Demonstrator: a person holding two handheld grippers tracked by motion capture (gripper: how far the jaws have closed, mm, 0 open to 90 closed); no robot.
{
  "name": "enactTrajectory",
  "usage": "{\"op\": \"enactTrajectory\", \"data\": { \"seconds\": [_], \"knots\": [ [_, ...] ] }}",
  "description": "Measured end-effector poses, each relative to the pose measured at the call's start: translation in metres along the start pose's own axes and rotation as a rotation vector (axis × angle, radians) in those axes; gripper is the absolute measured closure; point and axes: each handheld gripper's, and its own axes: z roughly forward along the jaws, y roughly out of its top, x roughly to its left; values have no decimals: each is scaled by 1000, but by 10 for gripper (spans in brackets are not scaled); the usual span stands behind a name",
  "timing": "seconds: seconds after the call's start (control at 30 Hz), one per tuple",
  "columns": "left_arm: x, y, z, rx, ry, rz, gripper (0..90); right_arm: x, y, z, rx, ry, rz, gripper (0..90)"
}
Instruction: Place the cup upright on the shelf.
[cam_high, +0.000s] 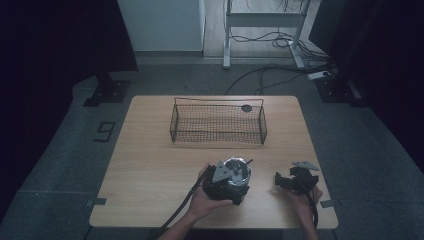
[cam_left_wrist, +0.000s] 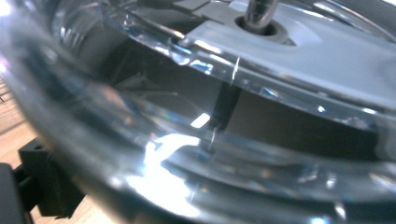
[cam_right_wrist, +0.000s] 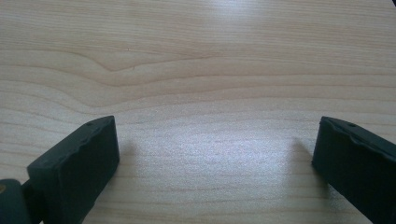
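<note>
**Glass lid at the left gripper, basket waiting**

The left gripper (cam_high: 231, 178) seems clamped on a glass lid (cam_high: 236, 170) (its jaws are hidden behind glass), nearer the person than the wire basket (cam_high: 218, 124). Right of the lid, the right gripper (cam_high: 296, 181) rests with jaws apart over bare wooden surface (cam_high: 150, 160). Likely next: carrying the lid to the basket. Dim room, cables beyond

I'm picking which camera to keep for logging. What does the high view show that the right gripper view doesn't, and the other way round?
High view alone: the wire basket, the left gripper at a clear round container, both hands, and the floor cables. Right gripper view alone: the wood grain close up and its two black jaws standing wide apart with bare wood between them. Both share the wooden table and the right gripper.
</note>
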Motion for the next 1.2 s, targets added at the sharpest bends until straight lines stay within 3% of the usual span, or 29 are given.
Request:
{"op": "enactTrajectory", "data": {
  "seconds": [0.9, 1.2],
  "knots": [
    [4, -5, -5, -45, -8, 49, 39, 0, 0, 0, 0, 0, 1, 3],
    [12, 1, -20, -87, -9, 36, 40, 0, 0, 0, -1, 0, 1, 3]
  ]
}}
